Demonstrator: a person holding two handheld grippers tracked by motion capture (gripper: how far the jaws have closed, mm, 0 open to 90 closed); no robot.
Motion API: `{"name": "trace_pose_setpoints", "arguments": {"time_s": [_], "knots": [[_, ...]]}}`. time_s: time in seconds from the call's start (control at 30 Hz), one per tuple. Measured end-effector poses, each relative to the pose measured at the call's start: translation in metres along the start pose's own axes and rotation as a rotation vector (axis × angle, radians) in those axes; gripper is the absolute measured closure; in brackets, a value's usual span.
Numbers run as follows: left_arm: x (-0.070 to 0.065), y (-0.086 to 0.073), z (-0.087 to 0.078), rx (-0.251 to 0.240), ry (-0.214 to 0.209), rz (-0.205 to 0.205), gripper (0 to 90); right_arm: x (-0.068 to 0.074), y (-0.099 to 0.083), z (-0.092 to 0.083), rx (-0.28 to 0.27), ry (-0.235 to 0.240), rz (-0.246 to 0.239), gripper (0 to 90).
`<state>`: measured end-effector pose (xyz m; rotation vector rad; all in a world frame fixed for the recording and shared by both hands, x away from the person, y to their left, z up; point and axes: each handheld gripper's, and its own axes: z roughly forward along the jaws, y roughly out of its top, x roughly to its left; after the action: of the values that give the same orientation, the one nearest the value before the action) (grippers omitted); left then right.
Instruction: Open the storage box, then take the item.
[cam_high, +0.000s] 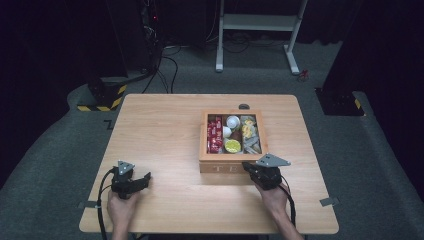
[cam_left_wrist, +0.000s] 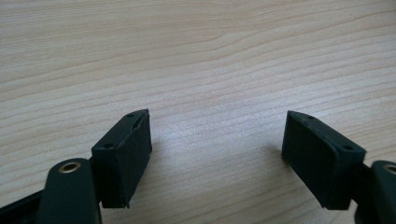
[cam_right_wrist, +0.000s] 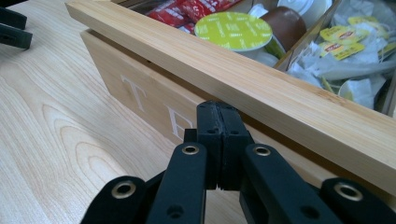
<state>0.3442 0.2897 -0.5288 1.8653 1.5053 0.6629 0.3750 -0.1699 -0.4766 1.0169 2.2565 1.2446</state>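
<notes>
From the high view, a wooden tea box (cam_high: 232, 165) sits right of centre on the light wooden tabletop (cam_high: 165, 130), its front wall facing the person. The box is open on top and holds red packets (cam_high: 214, 134) in its left compartment, a white cup (cam_high: 233, 121), a round yellow-green lid (cam_high: 232, 145) and paper tea bags (cam_high: 251, 135) on the right. The right tongs (cam_high: 248, 167) rest at the right end of the box's front wall, held by a hand that comes in from the bottom edge, with a grey plate on top. The left tongs (cam_high: 145, 178) lie well apart from the box, near the front left of the tabletop, held in the other hand and pointing to the right.

In the left gripper view, the left tongs (cam_left_wrist: 217, 140) stand wide apart over bare wood grain, with nothing between the two black pads.

In the right gripper view, the right tongs (cam_right_wrist: 222, 123) are pressed together, pad against pad, with nothing held between them. Their tip sits right up against the front wall of the tea box (cam_right_wrist: 140, 88), just under the overhanging rim and beside the pale letters printed on the wall. Beyond the rim lie the yellow-green lid (cam_right_wrist: 232, 31), a brown pod (cam_right_wrist: 289, 25), the red packets (cam_right_wrist: 187, 10) and the tea bags (cam_right_wrist: 345, 42). The left tongs (cam_right_wrist: 13, 27) show at the far upper left edge.
</notes>
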Motion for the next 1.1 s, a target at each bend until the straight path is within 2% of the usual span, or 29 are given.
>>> {"name": "trace_pose_setpoints", "arguments": {"time_s": [0.4, 1.1], "knots": [[-0.001, 0.000, 0.000, 0.002, 0.004, 0.000, 24.4, -0.001, 0.012, -0.006, -0.019, -0.005, -0.024, 89.4], [-0.001, 0.000, 0.000, 0.003, 0.000, 0.003, 24.2, -0.008, 0.047, -0.016, -0.062, 0.000, -0.045, 89.4]]}}
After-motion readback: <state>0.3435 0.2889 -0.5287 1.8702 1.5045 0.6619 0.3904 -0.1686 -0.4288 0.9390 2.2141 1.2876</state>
